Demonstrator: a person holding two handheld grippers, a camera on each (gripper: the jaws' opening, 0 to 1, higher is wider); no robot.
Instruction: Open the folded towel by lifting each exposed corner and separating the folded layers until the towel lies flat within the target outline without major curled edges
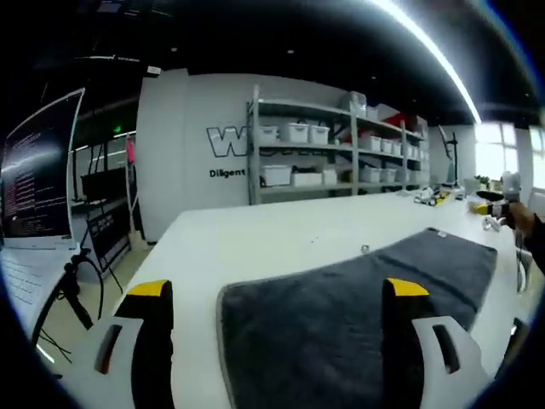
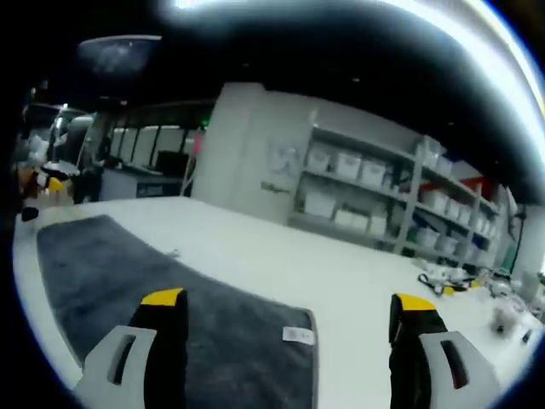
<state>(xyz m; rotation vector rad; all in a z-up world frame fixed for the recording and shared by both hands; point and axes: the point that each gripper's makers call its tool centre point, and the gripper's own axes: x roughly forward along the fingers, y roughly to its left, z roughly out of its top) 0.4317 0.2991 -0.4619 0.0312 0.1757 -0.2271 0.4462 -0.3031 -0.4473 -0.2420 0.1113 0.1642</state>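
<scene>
A dark grey towel (image 1: 349, 311) lies spread on the white table (image 1: 255, 239). In the left gripper view my left gripper (image 1: 277, 294) is open above the towel's near left corner, yellow-tipped jaws wide apart with nothing between them. In the right gripper view the same towel (image 2: 162, 290) stretches to the left, with a small white label (image 2: 297, 335) near its corner. My right gripper (image 2: 285, 302) is open over that corner, holding nothing. The other gripper (image 1: 508, 200) shows at the far right of the left gripper view, past the towel's far end.
Small loose items (image 2: 451, 281) lie on the table's far right part. Grey shelving with white bins (image 1: 341, 153) stands against the wall behind the table. A monitor (image 1: 38, 170) and cables (image 1: 77, 281) stand left of the table.
</scene>
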